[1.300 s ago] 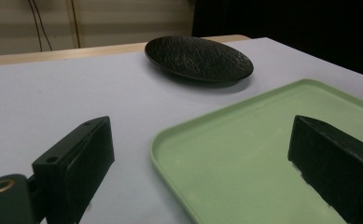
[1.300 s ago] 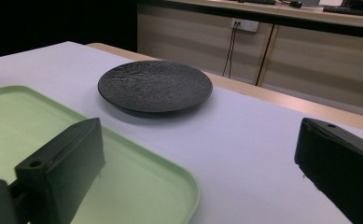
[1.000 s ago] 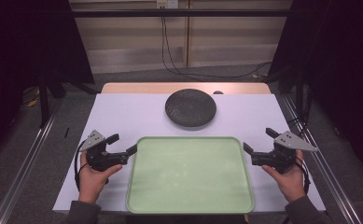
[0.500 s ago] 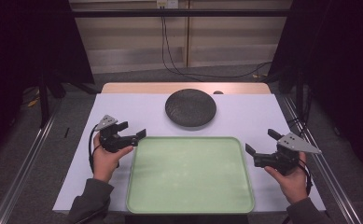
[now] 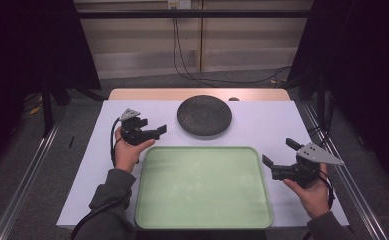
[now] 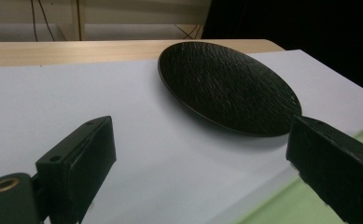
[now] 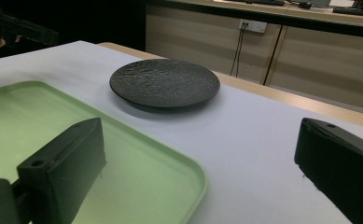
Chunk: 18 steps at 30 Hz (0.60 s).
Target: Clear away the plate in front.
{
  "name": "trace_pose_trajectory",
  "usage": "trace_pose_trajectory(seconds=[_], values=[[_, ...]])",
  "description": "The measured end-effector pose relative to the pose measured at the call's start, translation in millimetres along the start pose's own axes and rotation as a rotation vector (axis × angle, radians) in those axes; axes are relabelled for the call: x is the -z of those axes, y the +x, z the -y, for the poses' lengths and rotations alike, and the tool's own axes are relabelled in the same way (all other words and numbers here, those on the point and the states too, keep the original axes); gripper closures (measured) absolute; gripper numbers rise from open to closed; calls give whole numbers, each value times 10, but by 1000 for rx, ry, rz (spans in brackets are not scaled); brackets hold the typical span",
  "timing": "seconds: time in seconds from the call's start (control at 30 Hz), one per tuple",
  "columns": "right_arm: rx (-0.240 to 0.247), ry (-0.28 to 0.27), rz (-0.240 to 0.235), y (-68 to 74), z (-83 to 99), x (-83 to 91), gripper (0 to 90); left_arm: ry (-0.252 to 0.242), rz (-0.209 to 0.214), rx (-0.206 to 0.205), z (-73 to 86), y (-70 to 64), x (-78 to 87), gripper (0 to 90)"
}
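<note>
The counter (image 5: 82,165) is lying under a white sheet. A pale green tray (image 5: 203,186) is sitting empty at its near middle, and a dark textured plate (image 5: 204,115) is resting just beyond the tray's far edge. The left claw (image 5: 161,129) is hovering beside the tray's far left corner, jaws spread, pointing toward the plate. The right claw (image 5: 280,152) is hanging released just off the tray's right edge, gripping nothing.
</note>
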State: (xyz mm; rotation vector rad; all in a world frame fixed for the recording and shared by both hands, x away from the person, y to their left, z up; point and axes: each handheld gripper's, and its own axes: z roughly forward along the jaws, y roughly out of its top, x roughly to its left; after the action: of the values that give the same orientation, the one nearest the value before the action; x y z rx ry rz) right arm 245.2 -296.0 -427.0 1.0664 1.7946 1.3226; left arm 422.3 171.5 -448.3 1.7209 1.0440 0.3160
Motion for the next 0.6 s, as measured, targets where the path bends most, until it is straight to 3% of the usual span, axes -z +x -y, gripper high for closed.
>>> trace_pose_trajectory(seconds=[0.13,0.23,0.33,0.5,0.6], values=[[9,1,-2,0,-2,9,18,1,-1,27,-74,8,-151,82],[3,-10,-2,-4,-7,19,18,7,-10,26,-129,18,-241,84],[8,-9,-3,-5,-5,23,19,0,-22,60,-160,43,-316,84],[7,-7,-8,-8,-3,32,22,20,-40,58,-185,47,-436,86],[8,-6,1,-9,-1,31,22,16,-39,81,-193,49,-496,90]])
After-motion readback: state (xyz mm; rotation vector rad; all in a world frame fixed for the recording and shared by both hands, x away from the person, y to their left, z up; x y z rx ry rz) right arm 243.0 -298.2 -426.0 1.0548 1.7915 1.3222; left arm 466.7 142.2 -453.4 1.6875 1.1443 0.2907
